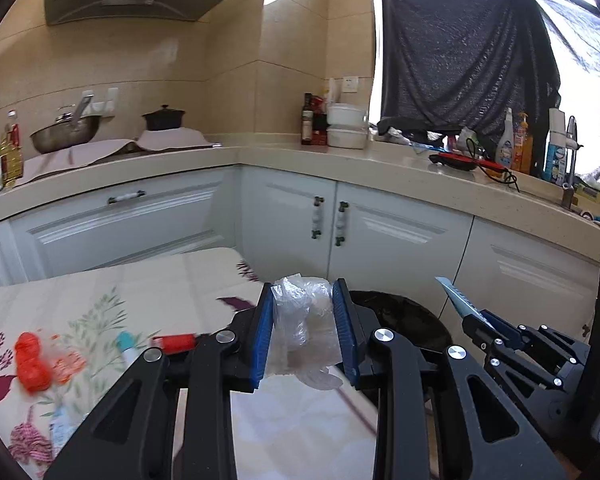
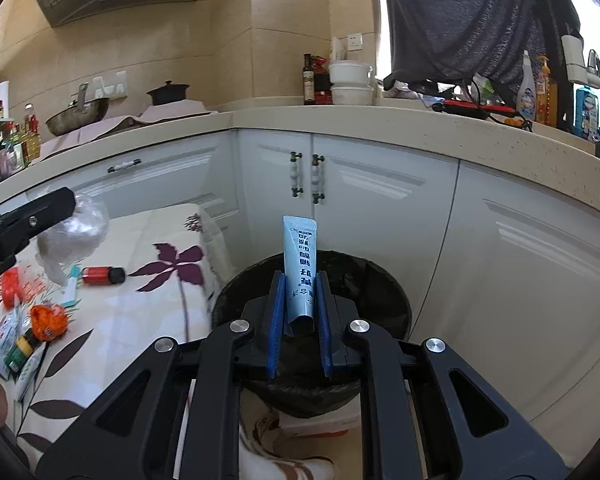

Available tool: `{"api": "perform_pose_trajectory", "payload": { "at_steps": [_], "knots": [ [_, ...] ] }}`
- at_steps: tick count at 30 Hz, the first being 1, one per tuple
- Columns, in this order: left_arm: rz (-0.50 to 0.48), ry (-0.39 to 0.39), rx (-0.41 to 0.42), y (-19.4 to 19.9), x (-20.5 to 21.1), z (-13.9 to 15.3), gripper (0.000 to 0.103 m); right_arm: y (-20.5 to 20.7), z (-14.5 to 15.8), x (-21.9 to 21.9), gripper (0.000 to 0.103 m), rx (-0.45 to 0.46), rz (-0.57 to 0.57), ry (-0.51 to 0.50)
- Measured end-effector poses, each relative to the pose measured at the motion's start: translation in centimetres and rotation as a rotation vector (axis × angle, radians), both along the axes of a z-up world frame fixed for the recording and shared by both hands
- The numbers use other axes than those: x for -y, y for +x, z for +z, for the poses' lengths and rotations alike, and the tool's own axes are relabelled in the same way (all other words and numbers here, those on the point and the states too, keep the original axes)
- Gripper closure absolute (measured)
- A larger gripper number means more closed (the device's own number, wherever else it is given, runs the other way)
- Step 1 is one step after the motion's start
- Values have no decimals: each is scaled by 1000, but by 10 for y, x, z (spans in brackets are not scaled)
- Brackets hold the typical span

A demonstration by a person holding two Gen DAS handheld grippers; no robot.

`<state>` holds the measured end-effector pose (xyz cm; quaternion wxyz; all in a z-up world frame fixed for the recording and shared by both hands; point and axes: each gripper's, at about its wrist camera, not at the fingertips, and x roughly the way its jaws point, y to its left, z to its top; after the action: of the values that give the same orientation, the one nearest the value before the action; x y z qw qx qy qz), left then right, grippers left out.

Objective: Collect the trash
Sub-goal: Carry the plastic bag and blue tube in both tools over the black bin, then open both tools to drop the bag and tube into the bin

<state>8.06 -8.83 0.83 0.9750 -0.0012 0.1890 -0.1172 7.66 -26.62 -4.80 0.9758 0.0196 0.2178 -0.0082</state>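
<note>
**Both grippers loaded, held by the trash bin**

Left wrist view: your left gripper (image 1: 303,320) is closed partway on a crumpled clear plastic wrap (image 1: 304,328); both blue pads press its sides, and the wrap sticks out above and below them. The black-lined trash bin (image 1: 404,312) is just behind and to the right of the jaws, partly hidden by them. To the right of the bin you see your right gripper (image 1: 476,320), which carries a light blue tube (image 1: 458,300) pointing up and to the left. To the left of the bin is the table w/ floral cloth (image 1: 140,280). On it, well apart from the bin, lie blurred orange scraps (image 1: 30,360) and a red cylinder (image 1: 178,342).

Right wrist view: your right gripper (image 2: 300,304) is nearly closed, pinching the lower part of the blue tube (image 2: 299,264), which stands upright btw. the pads. The trash bin (image 2: 380,280) is directly behind and below the jaws, and the tube's top reaches above the bin's far rim. To the left of the bin, over the table (image 2: 140,320), your left gripper (image 2: 28,220) holds the clear wrap (image 2: 74,232). More trash lies on the cloth left of the bin: the red cylinder (image 2: 102,275), an orange wrapper (image 2: 48,322) and other small packets, too small to tell.
</note>
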Motion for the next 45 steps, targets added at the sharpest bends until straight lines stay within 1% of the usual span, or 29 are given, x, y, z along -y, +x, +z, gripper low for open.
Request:
{"api": "perform_pose_trajectory", "payload": {
  "at_steps": [9, 19, 20, 21, 22, 23, 24, 25, 29, 33, 39, 41, 45],
  "knots": [
    [-15, 20, -43, 41, 40, -12, 73, 29, -9, 31, 88, -7, -39, 16],
    [-14, 57, -108, 82, 72, -33, 72, 71, -33, 55, 87, -50, -52, 39],
    [-8, 58, -116, 86, 74, -36, 69, 76, -36, 55, 86, -58, -49, 41],
    [-5, 58, -134, 92, 76, -40, 64, 83, -39, 56, 80, -73, -43, 44],
    [-3, 61, -146, 97, 78, -42, 63, 86, -41, 56, 66, -76, -51, 43],
    [3, 63, -164, 101, 78, -45, 61, 88, -43, 57, 61, -74, -63, 43],
    [7, 65, -173, 103, 79, -47, 58, 91, -45, 58, 58, -75, -69, 48],
    [11, 66, -181, 104, 78, -48, 56, 93, -46, 58, 58, -81, -70, 53],
    [23, 62, -172, 100, 72, -46, 45, 92, -46, 59, 58, -78, -76, 65],
    [30, 55, -164, 93, 66, -39, 39, 85, -40, 55, 58, -67, -75, 74],
    [56, 52, -143, 74, 43, -26, 35, 68, -25, 41, 58, -52, -48, 79],
    [72, 52, -141, 65, 31, -23, 33, 61, -21, 33, 57, -48, -34, 81],
    [125, 69, -130, 41, -2, -18, 32, 43, -11, 10, 57, -41, 11, 90]
  ]
}}
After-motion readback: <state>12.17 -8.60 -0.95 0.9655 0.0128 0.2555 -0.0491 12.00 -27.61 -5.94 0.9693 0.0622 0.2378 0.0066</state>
